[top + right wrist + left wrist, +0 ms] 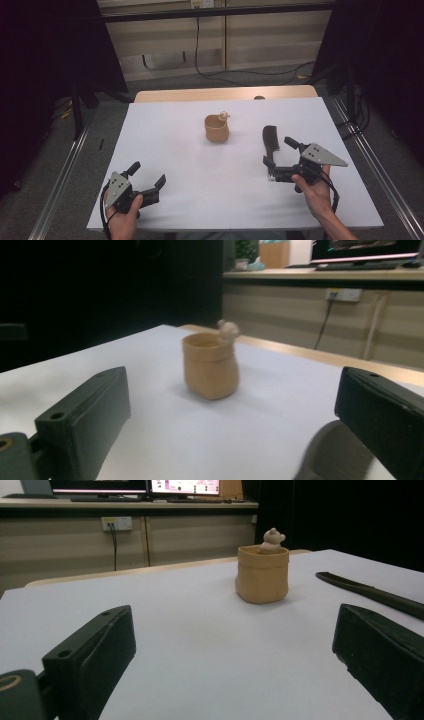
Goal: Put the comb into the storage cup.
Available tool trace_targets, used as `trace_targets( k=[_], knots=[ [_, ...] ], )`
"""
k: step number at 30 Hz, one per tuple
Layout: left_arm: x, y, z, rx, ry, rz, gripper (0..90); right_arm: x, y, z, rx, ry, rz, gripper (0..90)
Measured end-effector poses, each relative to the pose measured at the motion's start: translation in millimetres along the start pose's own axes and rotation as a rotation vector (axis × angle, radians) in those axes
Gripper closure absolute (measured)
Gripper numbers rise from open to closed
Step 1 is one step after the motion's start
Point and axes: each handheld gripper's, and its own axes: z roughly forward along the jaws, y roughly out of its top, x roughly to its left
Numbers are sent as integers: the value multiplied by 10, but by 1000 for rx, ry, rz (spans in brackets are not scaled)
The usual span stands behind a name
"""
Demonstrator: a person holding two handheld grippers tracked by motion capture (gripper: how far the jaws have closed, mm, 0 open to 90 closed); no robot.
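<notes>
A tan pot with a tiny bear figure at its rim stands near the middle of the white table top. To its right lies a dark comb, running lengthwise toward me. My right gripper is open at the comb's near end, whose blurred dark tip lies just inside one jaw. The pot stands ahead of this gripper. My left gripper is open and empty near the front left edge, facing the pot and the comb.
Bare wood of the table shows past the white top. Metal rails run along the floor on both sides, and cables lie behind. Dark curtains flank the table. A counter with monitors stands far back.
</notes>
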Motion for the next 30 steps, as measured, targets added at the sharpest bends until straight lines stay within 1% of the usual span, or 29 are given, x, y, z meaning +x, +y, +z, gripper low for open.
trace_targets(
  k=[1,2,3,5,6,8,14,15,16,17,18,21,23,24,25,28,30],
  knots=[
    [-11,3,-8,-7,-7,-32,37,13,-3,18,10,8,-3,8],
    [-17,2,-12,4,-8,-15,37,24,-5,31,12,13,1,8],
    [-26,-2,-11,6,-9,-15,38,33,-4,44,16,18,-4,8],
    [-12,-4,-10,2,-14,-23,37,52,4,66,20,24,-13,8],
    [-6,-5,-9,3,-8,-22,38,55,9,78,23,31,-13,9],
    [-2,-5,-6,1,-10,-32,37,56,22,99,27,41,-10,11],
    [-14,9,19,5,-21,-12,38,44,43,158,44,47,-8,19],
    [-31,15,14,5,-23,9,38,39,53,183,51,45,-5,17],
    [-37,18,9,2,-24,16,38,36,54,193,53,42,-7,15],
    [-43,20,10,0,-28,16,37,33,57,213,61,35,-12,15],
    [-46,20,12,-2,-30,11,37,34,60,235,68,34,-6,15],
    [-35,17,17,7,-31,12,37,40,60,307,72,43,5,15],
    [-29,16,26,7,-26,8,37,52,53,346,71,45,14,7],
    [-16,18,30,3,-27,-5,37,61,41,359,85,46,8,9],
    [-5,18,28,5,-28,-10,37,74,31,362,84,36,6,11],
    [20,16,29,-1,-15,-18,37,73,16,355,92,41,-14,14],
    [26,14,30,-2,-17,-32,37,78,9,363,87,36,-8,28]
  ],
)
